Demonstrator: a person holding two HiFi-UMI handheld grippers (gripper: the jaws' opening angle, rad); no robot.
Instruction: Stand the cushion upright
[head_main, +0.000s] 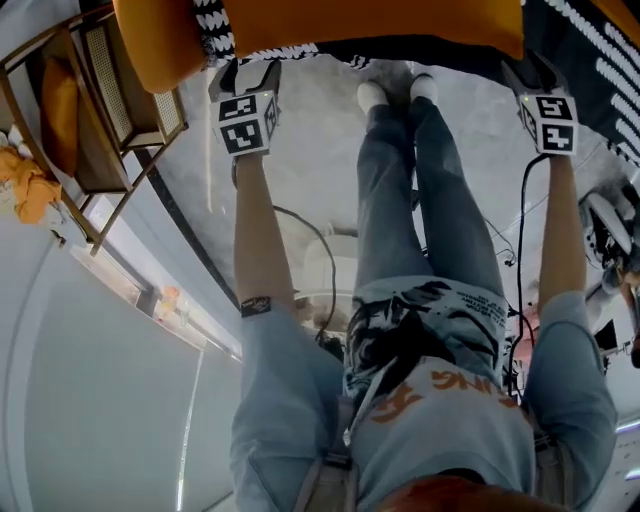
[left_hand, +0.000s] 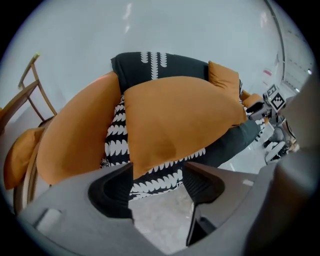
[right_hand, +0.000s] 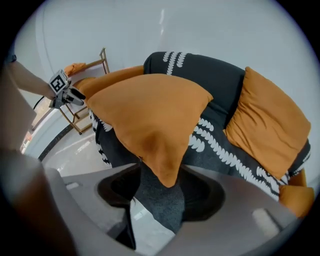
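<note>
A big orange cushion (head_main: 380, 25) lies tilted on the seat of a dark sofa (right_hand: 220, 75), over a black-and-white patterned throw (left_hand: 120, 130). My left gripper (head_main: 245, 75) is at its left front edge and my right gripper (head_main: 530, 75) at its right front corner. In the left gripper view the cushion (left_hand: 180, 120) fills the middle, and the left gripper (left_hand: 157, 187) stands open just under its lower edge. In the right gripper view a corner of the cushion (right_hand: 150, 120) hangs down between the open jaws of the right gripper (right_hand: 162, 192), and the pads do not press on it.
A second orange cushion (left_hand: 75, 140) leans at the sofa's left end and a third (right_hand: 267, 125) stands at its right end. A wooden chair (head_main: 100, 100) with orange padding is to the left. The person's legs (head_main: 420, 180) stand before the sofa, and cables trail on the pale floor.
</note>
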